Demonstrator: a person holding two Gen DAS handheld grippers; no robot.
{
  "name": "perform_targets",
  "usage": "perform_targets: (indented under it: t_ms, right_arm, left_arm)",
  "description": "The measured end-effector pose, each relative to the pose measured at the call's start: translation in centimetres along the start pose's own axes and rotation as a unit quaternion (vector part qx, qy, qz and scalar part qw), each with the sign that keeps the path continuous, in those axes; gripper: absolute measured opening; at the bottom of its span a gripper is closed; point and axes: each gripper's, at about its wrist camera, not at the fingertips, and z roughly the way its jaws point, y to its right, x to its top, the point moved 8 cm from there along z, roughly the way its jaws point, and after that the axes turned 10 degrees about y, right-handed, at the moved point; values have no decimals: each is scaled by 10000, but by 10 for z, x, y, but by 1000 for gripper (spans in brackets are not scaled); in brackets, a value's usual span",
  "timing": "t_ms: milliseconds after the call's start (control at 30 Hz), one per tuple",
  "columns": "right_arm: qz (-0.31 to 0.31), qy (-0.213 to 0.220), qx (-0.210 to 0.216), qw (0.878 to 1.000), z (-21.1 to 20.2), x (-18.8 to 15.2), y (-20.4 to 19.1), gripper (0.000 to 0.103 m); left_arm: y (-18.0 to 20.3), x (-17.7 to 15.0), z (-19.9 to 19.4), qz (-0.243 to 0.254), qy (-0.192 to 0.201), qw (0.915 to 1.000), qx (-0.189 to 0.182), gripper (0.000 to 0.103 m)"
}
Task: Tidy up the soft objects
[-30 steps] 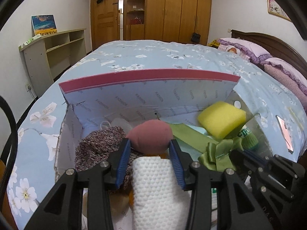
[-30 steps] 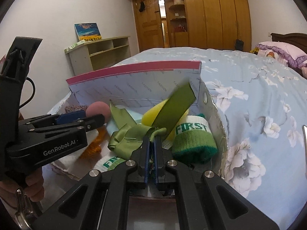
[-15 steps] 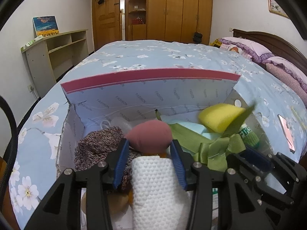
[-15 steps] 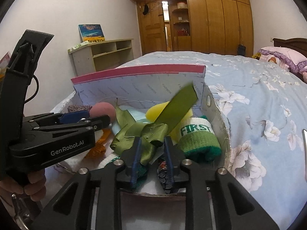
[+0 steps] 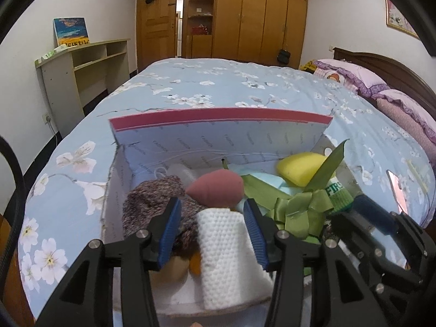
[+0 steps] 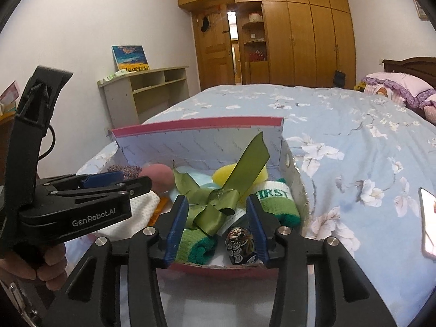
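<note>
A white cardboard box [image 5: 218,136] with a pink rim sits on the bed's near corner, full of soft things. My left gripper [image 5: 212,212] hangs over it with jaws opening; a white textured cloth roll [image 5: 226,248] lies between the pads untouched, a pink egg-shaped sponge [image 5: 216,189] just beyond. My right gripper [image 6: 216,215] is opening too, and the green ribbon bow [image 6: 215,204] lies loose between its pads. Nearby lie a yellow sponge [image 5: 299,170], a green-white "FIRST" sock [image 6: 275,201], a purple knit piece [image 5: 152,199] and a small dark patterned pouch [image 6: 239,245].
The blue floral bedspread [image 5: 218,87] stretches beyond the box. A phone [image 6: 427,226] lies on it to the right. Pillows [image 5: 354,76] and a headboard are at far right, a low shelf [image 5: 81,73] by the left wall, wardrobes behind. A hand [image 6: 35,261] holds the left gripper.
My right gripper has gone from shut on the green ribbon to wide apart, leaving the bow lying in the box. Both grippers have drawn back and up a little. The left jaws spread slightly.
</note>
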Motion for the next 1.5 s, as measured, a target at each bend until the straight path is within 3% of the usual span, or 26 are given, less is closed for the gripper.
perform_targets:
  t_ms: [500,1000,1500]
  right_arm:
    - [34,127,-79,9999,-39,5,-11,46]
    - [83,-293,-154,9994,-61,-31,-15,46]
    - [157,-773,-248,9966,-46,-69,-15,46]
  left_arm:
    - [-11,-13,-49,-170,2,9998,121,51]
    - [-22,-54,-81,-348,-181,9989,274,51]
    - [-19,-110,-60,-370,-712,9961,373,51]
